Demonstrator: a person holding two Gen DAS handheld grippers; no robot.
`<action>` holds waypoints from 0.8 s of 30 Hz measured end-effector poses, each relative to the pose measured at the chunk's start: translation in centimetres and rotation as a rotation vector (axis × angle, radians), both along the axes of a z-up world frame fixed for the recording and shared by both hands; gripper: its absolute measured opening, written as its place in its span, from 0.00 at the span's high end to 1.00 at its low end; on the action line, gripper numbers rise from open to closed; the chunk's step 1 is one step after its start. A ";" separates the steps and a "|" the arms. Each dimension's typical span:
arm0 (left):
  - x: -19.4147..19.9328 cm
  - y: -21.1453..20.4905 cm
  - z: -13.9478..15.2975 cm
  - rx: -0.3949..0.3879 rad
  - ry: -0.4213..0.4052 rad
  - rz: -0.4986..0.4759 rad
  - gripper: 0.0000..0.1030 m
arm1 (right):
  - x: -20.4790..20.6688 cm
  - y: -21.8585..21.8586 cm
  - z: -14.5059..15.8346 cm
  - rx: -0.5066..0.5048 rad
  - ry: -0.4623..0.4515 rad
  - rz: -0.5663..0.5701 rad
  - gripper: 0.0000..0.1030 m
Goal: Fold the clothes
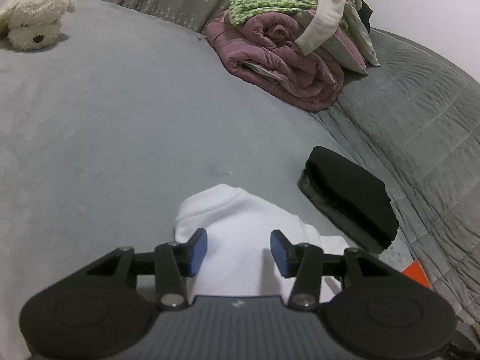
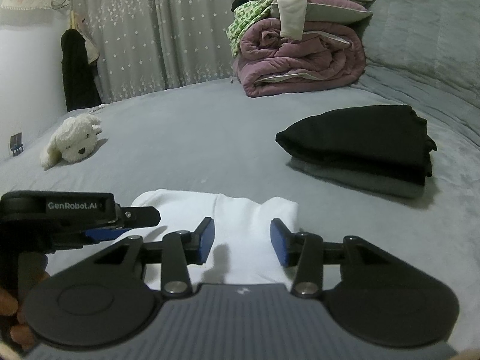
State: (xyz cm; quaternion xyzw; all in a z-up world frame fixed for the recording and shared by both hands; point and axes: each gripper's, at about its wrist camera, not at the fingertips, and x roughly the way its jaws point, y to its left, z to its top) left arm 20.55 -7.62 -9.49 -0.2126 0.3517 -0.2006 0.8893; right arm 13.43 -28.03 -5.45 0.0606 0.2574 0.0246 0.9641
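a wide bed point(image 2: 192, 126) with a smooth grey cover fills the room, with a quilted grey blanket point(image 1: 420, 114) along one side. behind it hangs a grey curtain point(image 2: 156, 30) dotted with small white stars, beside a pale wall point(image 2: 27, 69) in dim, even light.
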 end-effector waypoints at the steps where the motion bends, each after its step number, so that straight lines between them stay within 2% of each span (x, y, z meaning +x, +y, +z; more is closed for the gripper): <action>1: 0.0 0.0 0.0 0.002 0.000 0.000 0.53 | 0.0 0.0 0.0 0.000 -0.001 -0.002 0.55; 11: 0.2 0.0 -0.3 0.031 0.012 0.021 0.53 | 0.1 -1.4 -0.1 -0.004 0.026 -0.053 0.54; 15: 0.2 0.4 -0.6 0.014 0.014 0.026 0.53 | 0.0 -2.7 -0.2 0.028 0.043 -0.086 0.54; 24: 0.2 1.7 -1.3 -0.070 0.050 0.048 0.54 | -0.1 -5.9 -0.3 0.273 0.084 -0.127 0.51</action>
